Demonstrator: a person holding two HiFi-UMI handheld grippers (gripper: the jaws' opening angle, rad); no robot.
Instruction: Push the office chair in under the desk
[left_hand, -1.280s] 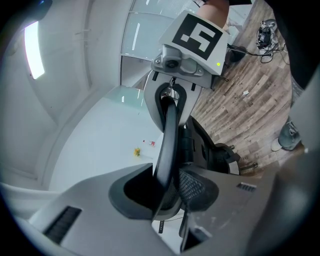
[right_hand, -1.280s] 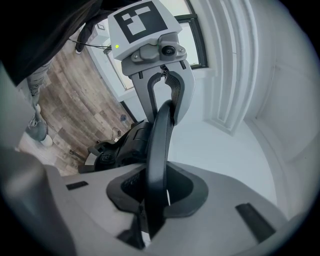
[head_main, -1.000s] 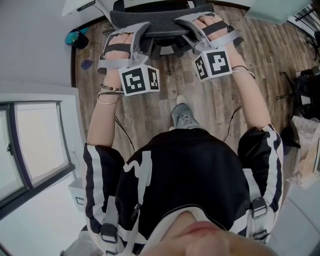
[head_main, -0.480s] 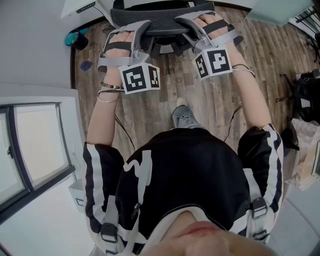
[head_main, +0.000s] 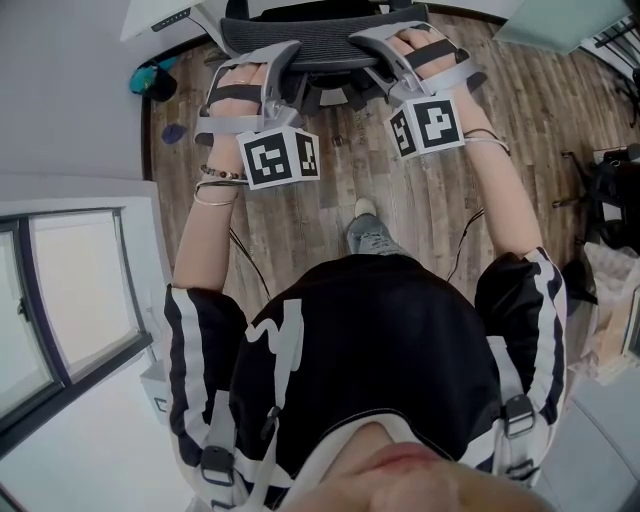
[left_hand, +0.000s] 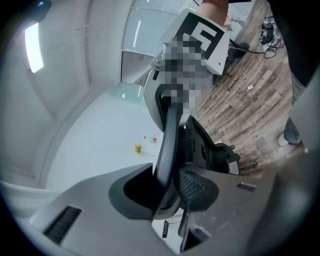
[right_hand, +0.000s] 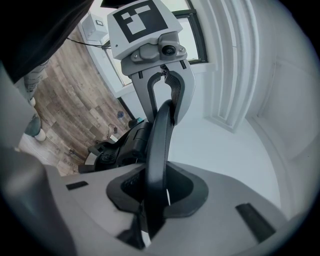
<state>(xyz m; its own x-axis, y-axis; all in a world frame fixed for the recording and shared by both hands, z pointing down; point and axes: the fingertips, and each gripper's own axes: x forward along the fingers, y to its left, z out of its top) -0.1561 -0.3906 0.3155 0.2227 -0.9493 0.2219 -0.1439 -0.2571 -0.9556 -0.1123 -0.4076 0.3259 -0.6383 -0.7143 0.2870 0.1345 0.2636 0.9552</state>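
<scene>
The black mesh office chair back (head_main: 305, 38) stands at the top of the head view, its top rim partly under the white desk (head_main: 165, 12). My left gripper (head_main: 277, 62) clamps the rim's left part and my right gripper (head_main: 372, 47) its right part. In the left gripper view the chair rim (left_hand: 167, 142) runs straight between the jaws of the left gripper (left_hand: 169, 192), which press on it. The right gripper view shows the same rim (right_hand: 159, 145) pinched in the right gripper (right_hand: 152, 192), with the left gripper farther along it. The chair seat and base are mostly hidden.
The white desk top (right_hand: 225, 145) stretches beyond the chair. A teal object (head_main: 150, 77) and a small purple thing (head_main: 173, 129) lie on the wood floor at the left, by the wall. Dark bags and cables (head_main: 610, 185) sit at the right. A shoe (head_main: 368, 236) stands behind the chair.
Both grippers and the chair back have moved a little toward the desk, up the head view. The grips have not changed.
</scene>
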